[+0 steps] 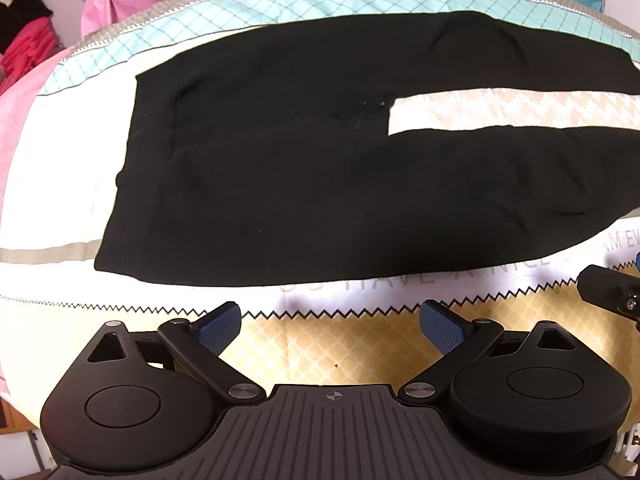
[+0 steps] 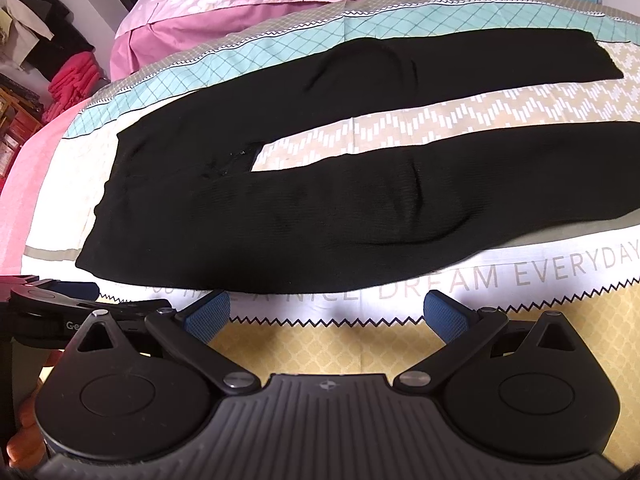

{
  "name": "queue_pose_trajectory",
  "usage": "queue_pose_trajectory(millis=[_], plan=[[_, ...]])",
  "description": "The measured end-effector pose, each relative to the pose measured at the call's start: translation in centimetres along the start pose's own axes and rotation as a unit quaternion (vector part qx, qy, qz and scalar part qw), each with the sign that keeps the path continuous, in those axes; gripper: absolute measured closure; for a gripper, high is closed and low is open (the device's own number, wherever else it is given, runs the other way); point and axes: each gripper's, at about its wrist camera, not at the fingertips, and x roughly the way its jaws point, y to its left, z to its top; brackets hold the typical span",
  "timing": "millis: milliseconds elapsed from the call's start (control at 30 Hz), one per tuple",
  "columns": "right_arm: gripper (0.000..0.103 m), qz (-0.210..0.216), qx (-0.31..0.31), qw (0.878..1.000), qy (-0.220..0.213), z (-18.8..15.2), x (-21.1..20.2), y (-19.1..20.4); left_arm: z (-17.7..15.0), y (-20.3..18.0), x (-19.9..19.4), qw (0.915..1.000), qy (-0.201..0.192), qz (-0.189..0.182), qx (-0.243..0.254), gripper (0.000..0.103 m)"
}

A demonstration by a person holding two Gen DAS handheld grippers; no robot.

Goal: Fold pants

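Right, black pants (image 1: 280,184) lie flat on the bed (image 1: 360,344), legs spread in a V with a strip of bedspread showing between them. Waistband sits at the pants' left end, cuffs run off to the right. Both tools sit just short of the pants' near edge, touching nothing. Left tool (image 1: 331,326): blue pads apart, empty. Right tool (image 2: 327,314): pads apart, empty.

Fabric looks like a soft matte knit, light and limp. Judgement: it will drape and sag from any pinch point, not slippery, nothing fragile. Best hold is probably the near leg's outer edge, one tool toward the waistband, one toward the cuff, then carry it over onto the far leg. Bedspread is printed cotton, zigzag trim, slightly soft underneath, so pinch shallow to avoid grabbing it.
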Motion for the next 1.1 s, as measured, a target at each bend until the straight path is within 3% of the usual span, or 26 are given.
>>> queue_pose_trajectory(millis=[400, 633, 767, 867, 967, 1100], plan=[[0.000, 0.017, 0.058, 0.998, -0.029, -0.1, 0.1, -3.8, 0.9, -0.2, 1.3, 0.9994, -0.019, -0.026, -0.015, 0.000], [0.002, 0.055, 0.117, 0.989, -0.077, -1.3, -1.4, -10.3, 2.3, -1.2, 3.1, 0.9985, -0.029, -0.041, -0.023, 0.000], [0.016, 0.015, 0.187, 0.974, -0.127, -1.9, -3.0, -16.6, 3.0, -1.3, 4.9, 0.9983, -0.018, -0.042, -0.037, 0.000], [0.025, -0.058, 0.243, 0.954, -0.167, -2.0, -3.7, -21.2, 3.4, -1.2, 6.4, 0.9981, -0.011, -0.039, -0.046, 0.000], [0.029, -0.095, 0.288, 0.933, -0.195, -2.0, -3.6, -24.9, 3.6, -1.1, 8.1, 0.9981, 0.007, -0.032, -0.053, 0.000], [0.029, -0.104, 0.310, 0.920, -0.215, -1.8, -2.1, -28.2, 3.6, -1.1, 8.2, 0.9982, 0.003, -0.028, -0.054, 0.000]])
